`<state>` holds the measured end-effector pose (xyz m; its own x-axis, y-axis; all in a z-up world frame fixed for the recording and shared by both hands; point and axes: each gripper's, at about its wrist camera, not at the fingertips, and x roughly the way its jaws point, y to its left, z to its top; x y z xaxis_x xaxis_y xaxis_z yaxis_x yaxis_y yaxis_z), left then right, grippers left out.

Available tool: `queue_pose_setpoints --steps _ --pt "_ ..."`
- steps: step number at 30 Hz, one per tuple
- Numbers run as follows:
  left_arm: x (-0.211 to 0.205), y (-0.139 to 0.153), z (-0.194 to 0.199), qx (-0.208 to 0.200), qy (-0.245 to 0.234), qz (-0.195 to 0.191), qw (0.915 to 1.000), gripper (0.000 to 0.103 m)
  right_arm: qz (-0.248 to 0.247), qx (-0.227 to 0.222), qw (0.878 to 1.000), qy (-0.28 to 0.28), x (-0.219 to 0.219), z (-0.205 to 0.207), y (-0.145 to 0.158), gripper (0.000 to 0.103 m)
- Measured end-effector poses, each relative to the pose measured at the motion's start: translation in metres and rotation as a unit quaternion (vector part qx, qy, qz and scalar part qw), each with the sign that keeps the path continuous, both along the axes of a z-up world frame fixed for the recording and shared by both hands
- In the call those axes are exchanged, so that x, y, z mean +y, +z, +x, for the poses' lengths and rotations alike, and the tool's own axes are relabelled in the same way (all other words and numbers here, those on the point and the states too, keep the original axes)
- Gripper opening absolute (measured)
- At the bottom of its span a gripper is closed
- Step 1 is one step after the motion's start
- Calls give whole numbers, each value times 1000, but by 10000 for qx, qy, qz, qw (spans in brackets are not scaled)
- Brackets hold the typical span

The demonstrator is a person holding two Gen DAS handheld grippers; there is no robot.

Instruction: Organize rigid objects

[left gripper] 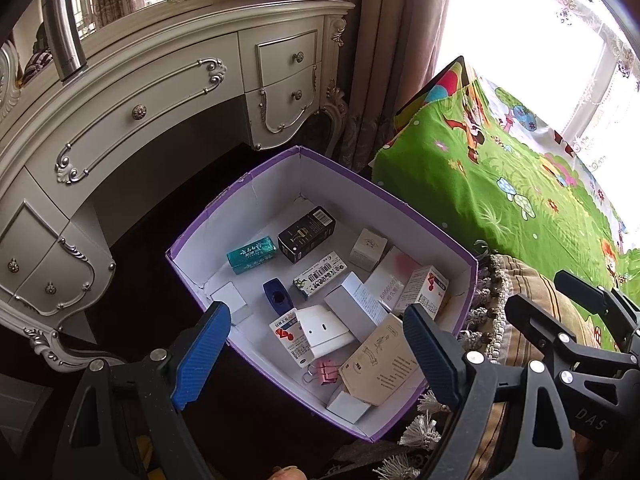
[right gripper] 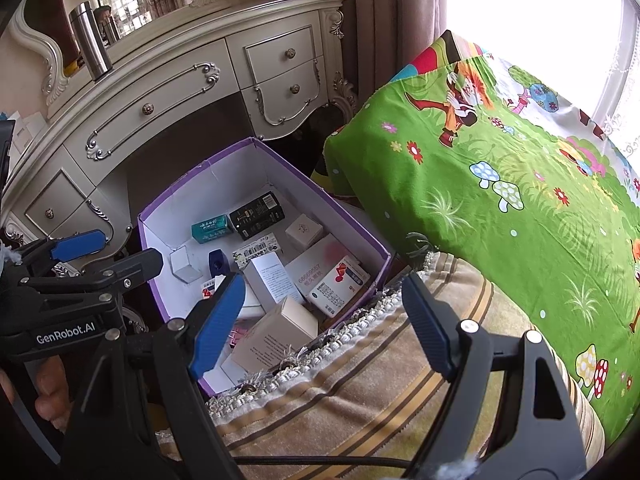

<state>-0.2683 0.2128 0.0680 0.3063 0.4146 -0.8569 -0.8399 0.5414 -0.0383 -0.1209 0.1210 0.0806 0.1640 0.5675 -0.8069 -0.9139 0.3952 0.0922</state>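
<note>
While I hover both tools, the purple-rimmed white box sits on the dark floor between dresser and green bedspread, full of small cartons: kraft box, black box, teal box, pink binder clip. Left tool jaws apart, empty, over the box; right tool apart, empty, over the striped cushion.

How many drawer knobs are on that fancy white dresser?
5 in the left wrist view: one on the long middle drawer, two on the right-hand drawers, two on the lower-left drawers. Others may be outside the picture.
</note>
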Motion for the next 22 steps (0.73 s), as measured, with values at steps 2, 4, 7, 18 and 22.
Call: queue_pose_setpoints --steps 2,4,7,18,22 --pt "0 0 0 0 8 -11 10000 89 -1 4 10000 0 0 0 0 83" --pt "0 -1 0 12 15 -9 10000 89 -1 5 10000 4 0 0 0 83" --pt "0 -1 0 19 15 -24 10000 89 -4 9 10000 6 0 0 0 83" --pt "-2 -4 -1 -10 6 -53 10000 96 -18 20 10000 17 0 0 -2 83" --pt "-2 -2 0 41 34 36 10000 96 -33 38 10000 29 0 0 -3 83"
